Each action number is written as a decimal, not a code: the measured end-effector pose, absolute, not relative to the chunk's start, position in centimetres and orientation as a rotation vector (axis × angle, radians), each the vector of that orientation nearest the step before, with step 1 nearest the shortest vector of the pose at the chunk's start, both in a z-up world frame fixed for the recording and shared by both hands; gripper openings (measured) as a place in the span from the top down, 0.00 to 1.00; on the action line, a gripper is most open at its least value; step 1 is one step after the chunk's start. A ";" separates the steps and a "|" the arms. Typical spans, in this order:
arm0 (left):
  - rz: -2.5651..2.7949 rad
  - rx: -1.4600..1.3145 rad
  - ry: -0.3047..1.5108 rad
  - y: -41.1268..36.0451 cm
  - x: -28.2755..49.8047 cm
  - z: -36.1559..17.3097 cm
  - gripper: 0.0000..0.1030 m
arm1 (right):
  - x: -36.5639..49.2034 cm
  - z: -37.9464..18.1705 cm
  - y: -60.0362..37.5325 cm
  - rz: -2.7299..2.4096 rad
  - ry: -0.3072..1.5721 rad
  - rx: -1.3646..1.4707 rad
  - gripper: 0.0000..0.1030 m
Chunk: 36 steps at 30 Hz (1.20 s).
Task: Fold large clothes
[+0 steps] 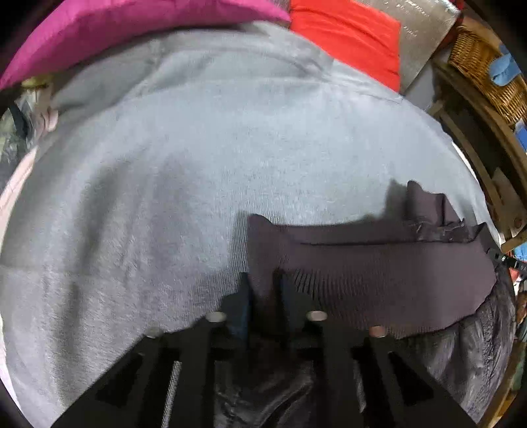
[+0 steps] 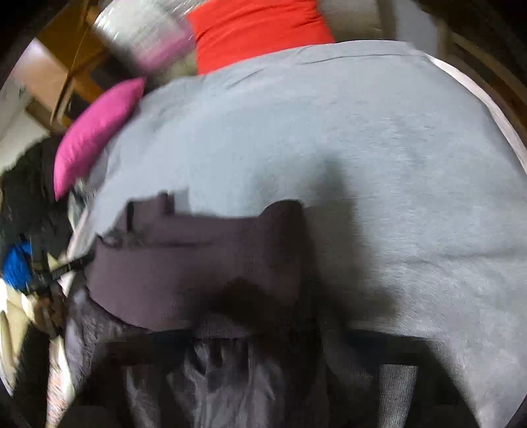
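A dark purple-brown jacket with a ribbed knit band [image 1: 378, 263] hangs stretched between my two grippers above a grey blanket [image 1: 197, 164]. My left gripper [image 1: 263, 289] is shut on the band's left corner. In the right wrist view the same band [image 2: 197, 256] spans the lower left, and my right gripper [image 2: 260, 303] is shut on its right corner, its fingers mostly hidden by the fabric. The jacket's shiny quilted body [image 2: 224, 378] droops below the band toward the camera. Both views are motion-blurred.
The grey blanket [image 2: 362, 164] covers a bed. A magenta pillow [image 1: 131, 29] and a red pillow [image 1: 346, 36] lie at its far end; both also show in the right wrist view [image 2: 95, 131] [image 2: 257, 29]. A wicker basket [image 1: 487, 66] sits on a wooden shelf.
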State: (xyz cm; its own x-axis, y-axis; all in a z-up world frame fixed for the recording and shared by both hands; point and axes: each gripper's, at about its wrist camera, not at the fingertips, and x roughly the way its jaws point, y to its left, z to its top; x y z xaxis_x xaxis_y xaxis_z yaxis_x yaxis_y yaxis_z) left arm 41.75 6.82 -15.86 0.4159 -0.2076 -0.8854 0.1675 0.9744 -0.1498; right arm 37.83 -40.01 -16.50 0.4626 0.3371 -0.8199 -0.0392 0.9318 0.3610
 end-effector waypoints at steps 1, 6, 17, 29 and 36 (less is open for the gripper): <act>-0.221 -0.032 1.089 7.0 41.6 -15.3 0.91 | 37.5 -15.6 -40.2 0.231 1.032 0.311 0.83; -0.159 -0.075 1.108 8.3 42.2 -17.3 0.91 | 37.5 -16.8 -43.0 0.103 1.040 0.295 0.85; -0.092 0.028 1.001 7.0 39.5 -13.1 0.59 | 35.7 -15.7 -42.8 0.070 1.010 0.346 0.50; -0.047 -0.005 0.838 4.8 27.8 -6.4 0.44 | 21.5 -8.5 -34.0 0.085 0.781 0.131 0.16; -0.080 0.002 0.832 1.6 22.5 -6.9 0.44 | 16.1 -10.3 -27.5 0.079 0.719 0.061 0.16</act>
